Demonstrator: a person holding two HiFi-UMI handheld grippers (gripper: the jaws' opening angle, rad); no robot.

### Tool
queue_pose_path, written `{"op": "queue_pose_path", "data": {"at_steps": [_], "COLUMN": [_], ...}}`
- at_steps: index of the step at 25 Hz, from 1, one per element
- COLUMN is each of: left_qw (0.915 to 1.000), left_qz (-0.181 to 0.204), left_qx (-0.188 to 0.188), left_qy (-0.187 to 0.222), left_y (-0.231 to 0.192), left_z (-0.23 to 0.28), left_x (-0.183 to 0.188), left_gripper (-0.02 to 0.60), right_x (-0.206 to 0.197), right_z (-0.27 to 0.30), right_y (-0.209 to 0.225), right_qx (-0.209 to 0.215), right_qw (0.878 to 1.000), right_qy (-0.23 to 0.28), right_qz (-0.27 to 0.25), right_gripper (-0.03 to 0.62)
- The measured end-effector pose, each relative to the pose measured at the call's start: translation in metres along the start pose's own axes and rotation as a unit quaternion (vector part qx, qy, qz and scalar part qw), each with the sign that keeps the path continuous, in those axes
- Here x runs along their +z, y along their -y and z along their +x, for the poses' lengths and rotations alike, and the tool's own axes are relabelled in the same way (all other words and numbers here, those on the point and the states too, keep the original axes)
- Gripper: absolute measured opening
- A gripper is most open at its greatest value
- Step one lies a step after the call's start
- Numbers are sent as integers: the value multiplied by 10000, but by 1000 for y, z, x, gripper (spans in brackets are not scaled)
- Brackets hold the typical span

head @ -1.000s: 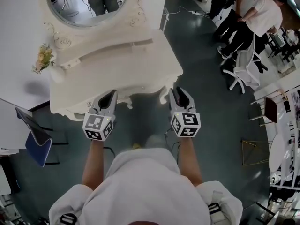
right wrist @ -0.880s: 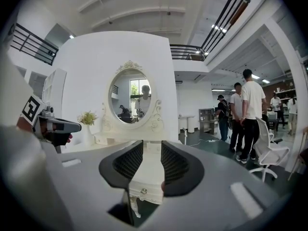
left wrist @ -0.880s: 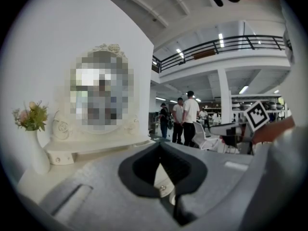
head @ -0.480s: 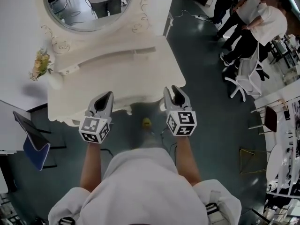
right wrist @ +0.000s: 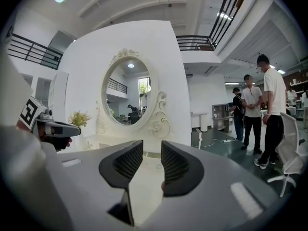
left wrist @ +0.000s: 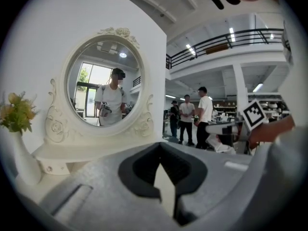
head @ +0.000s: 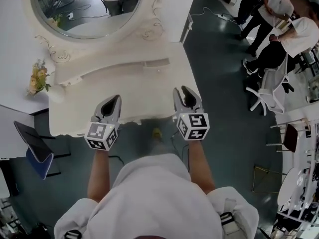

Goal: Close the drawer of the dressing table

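Note:
The white dressing table (head: 134, 88) with its oval mirror (head: 84, 9) stands right in front of me. No drawer front shows in any view; the tabletop hides it. My left gripper (head: 112, 102) is over the table's front edge on the left, with its jaws together and nothing between them. My right gripper (head: 183, 94) is over the front edge on the right, its jaws a small gap apart and empty. In the left gripper view (left wrist: 161, 150) the pads meet below the mirror (left wrist: 108, 88). In the right gripper view (right wrist: 151, 153) the tabletop (right wrist: 144, 196) shows between the pads.
A vase of flowers (head: 37, 78) stands at the table's left end. A blue chair (head: 35, 151) is on the floor at the left. Several people (head: 284, 34) and a white office chair (head: 266, 91) are off to the right. Dark floor lies under me.
Both grippers have moved forward, from just in front of the table's edge to over it. The table now fills more of the head view. The jaws look the same.

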State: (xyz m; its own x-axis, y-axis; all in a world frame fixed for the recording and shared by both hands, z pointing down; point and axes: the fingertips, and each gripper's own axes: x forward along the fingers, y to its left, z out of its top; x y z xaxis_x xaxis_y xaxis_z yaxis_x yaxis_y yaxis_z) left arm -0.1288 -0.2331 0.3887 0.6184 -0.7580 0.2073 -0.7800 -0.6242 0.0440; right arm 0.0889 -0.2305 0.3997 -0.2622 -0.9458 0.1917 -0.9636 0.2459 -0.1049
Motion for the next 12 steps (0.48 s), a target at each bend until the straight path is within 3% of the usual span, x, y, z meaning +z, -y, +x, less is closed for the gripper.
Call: {"op": "queue_pose_path", "data": {"at_steps": [5,12], "left_qw": [9998,9989], "left_qz": [-68,-98], "left_qx": [174,400], "left_qy": [-80,-224], "left_y": [-12,-23], "left_z": [50,97], "left_x": [6,7], "left_gripper": [-2,0], "right_x": [-1,-8], "right_z": [45,97], "right_y": [35,59], "right_qx": [116,479], "right_qw": [9997,9983], "right_qy": [-165,-316], "right_qz": [-127,129], "right_gripper": [117,117]}}
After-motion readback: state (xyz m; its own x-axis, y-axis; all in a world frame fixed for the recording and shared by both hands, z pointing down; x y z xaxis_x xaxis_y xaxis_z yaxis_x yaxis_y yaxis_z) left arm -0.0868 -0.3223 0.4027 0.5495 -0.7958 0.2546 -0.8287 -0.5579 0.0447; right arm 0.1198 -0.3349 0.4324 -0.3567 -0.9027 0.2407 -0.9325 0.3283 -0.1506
